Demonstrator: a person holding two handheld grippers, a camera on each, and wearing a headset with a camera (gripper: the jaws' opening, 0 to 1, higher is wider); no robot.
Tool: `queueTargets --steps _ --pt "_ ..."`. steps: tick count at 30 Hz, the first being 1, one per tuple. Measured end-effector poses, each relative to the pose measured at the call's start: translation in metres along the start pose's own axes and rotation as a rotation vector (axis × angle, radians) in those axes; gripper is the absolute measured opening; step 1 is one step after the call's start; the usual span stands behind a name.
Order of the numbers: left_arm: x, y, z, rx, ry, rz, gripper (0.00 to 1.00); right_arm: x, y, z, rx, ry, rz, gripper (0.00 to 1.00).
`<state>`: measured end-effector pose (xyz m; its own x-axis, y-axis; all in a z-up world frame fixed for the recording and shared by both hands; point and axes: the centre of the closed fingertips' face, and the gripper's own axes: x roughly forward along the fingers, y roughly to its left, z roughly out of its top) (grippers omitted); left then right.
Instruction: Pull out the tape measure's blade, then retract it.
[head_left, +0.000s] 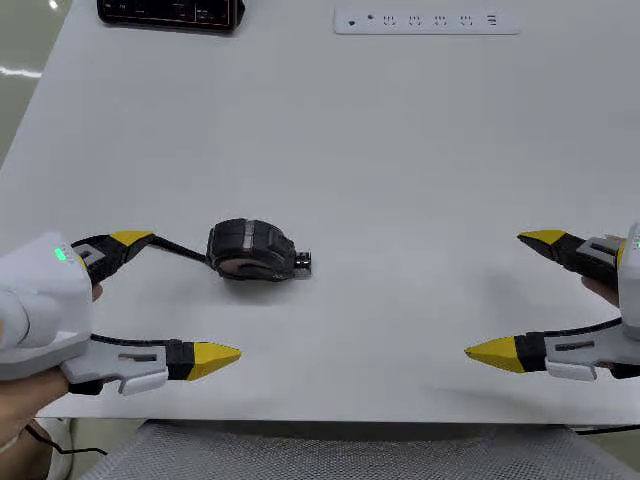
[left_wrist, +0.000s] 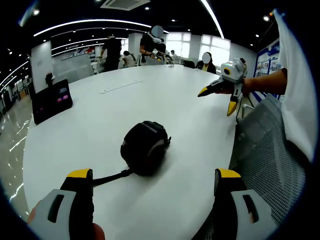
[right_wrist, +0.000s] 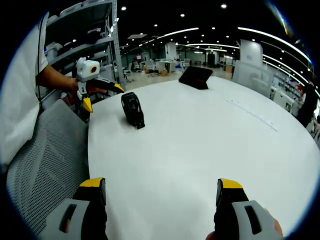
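Observation:
A black tape measure lies on the white table, its blade tip pointing right and a black wrist strap trailing left. My left gripper stands open just left of it, yellow fingertips apart, the far tip beside the strap. In the left gripper view the tape measure sits a short way ahead, between the jaws' lines. My right gripper is open at the table's right front, well away from the tape measure, with nothing between its jaws. The blade looks retracted.
A white power strip lies at the table's far edge, a dark device at the far left. A grey mesh chair sits below the table's near edge. Other people stand far off in the room.

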<state>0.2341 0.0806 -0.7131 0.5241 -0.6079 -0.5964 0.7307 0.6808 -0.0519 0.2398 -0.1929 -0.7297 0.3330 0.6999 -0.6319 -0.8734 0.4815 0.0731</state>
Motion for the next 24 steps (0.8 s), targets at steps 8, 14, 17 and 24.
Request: queueTargets --steps 8,14,17,24 --pt "-0.002 -0.0016 -0.0035 0.005 0.01 -0.002 0.96 0.0007 0.0012 0.0007 0.007 -0.001 0.004 0.91" --pt "-0.0025 -0.0073 -0.0054 0.016 0.02 -0.02 0.95 0.0005 0.0026 -0.0005 0.011 -0.001 0.006 0.91" --pt "-0.0024 -0.008 -0.0041 0.014 0.016 -0.023 0.99 0.0003 0.004 -0.0012 0.011 0.0 0.008 0.91" --pt "-0.0024 -0.007 -0.0064 0.01 0.02 -0.023 0.99 -0.0003 0.0047 -0.0017 0.012 0.001 0.007 0.91"
